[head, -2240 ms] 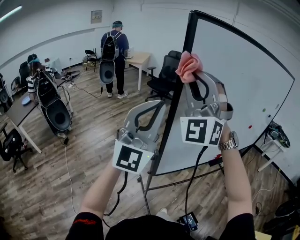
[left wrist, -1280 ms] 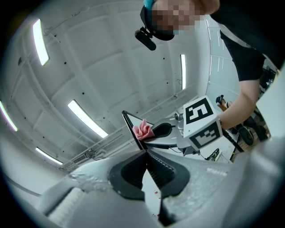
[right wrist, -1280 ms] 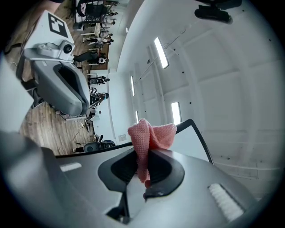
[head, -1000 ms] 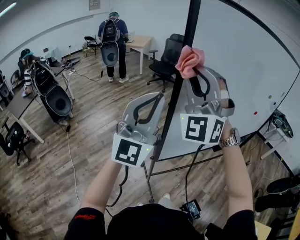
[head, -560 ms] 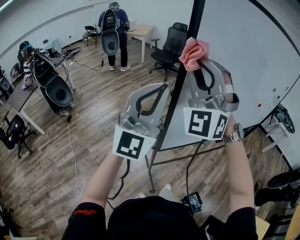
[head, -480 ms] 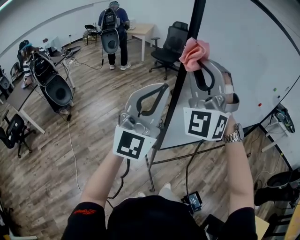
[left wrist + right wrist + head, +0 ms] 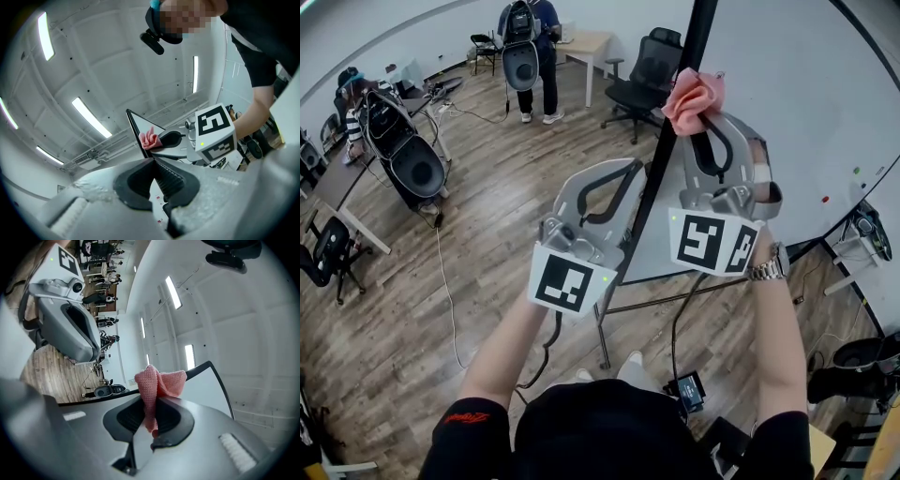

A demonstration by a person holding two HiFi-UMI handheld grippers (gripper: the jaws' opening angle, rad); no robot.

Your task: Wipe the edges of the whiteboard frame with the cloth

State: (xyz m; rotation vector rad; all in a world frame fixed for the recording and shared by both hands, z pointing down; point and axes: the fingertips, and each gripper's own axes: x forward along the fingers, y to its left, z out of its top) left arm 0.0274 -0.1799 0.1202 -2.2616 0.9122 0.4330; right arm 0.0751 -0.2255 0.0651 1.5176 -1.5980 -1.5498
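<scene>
The whiteboard [image 7: 797, 122] stands on the right, and its black frame [image 7: 696, 33] runs down the middle of the head view. My right gripper [image 7: 698, 114] is shut on a pink cloth [image 7: 694, 92], which sits bunched against that left frame edge. The right gripper view shows the cloth [image 7: 157, 380] pinched between the jaws of the right gripper [image 7: 149, 404], with the frame [image 7: 218, 373] behind it. My left gripper [image 7: 633, 171] is shut, lower down, with its tips beside the frame. In its own view the left gripper [image 7: 153, 161] points at the frame [image 7: 136, 126] and the cloth [image 7: 150, 138].
The board's stand legs [image 7: 605, 337] and a small device [image 7: 684, 389] are on the wooden floor by my feet. An office chair [image 7: 652, 70], a desk [image 7: 586, 42] and a standing person [image 7: 525, 37] are behind. Another person [image 7: 384, 122] and a table [image 7: 328, 187] are on the left.
The view has closed in on the board and its top corner has left the picture. Both grippers sit slightly higher and further right, still shut, with the cloth still at the frame edge.
</scene>
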